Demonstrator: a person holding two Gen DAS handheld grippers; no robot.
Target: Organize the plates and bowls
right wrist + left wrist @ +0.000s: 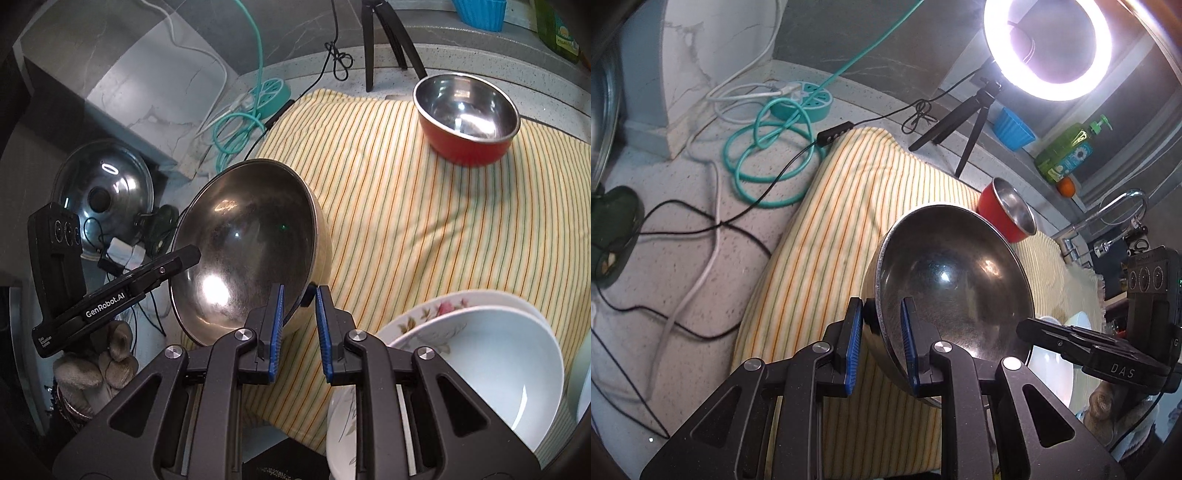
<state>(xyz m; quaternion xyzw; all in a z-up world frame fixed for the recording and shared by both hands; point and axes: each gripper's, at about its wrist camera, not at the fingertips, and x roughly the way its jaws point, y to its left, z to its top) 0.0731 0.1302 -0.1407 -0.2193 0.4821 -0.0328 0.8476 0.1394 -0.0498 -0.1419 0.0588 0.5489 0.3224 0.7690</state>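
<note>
Both my grippers, left (882, 345) and right (298, 334), pinching opposite rims of one steel bowl (953, 280), tilted above striped cloth (424, 221), marble-walled kitchen counter (701, 229).

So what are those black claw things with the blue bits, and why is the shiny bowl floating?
Those claws are grabbers that a person holds, one in each hand. Each has a small camera looking along its two fingers, so each picture is taken from one grabber. The left gripper and the right gripper each pinch one side of the big steel bowl, so it is carried tilted above the striped cloth, not floating. The blue bits are grippy pads. On the cloth stands a red bowl with a shiny inside. Nearer the right gripper, a white bowl sits in a flowered plate. The bright circle is a ring light.
</note>
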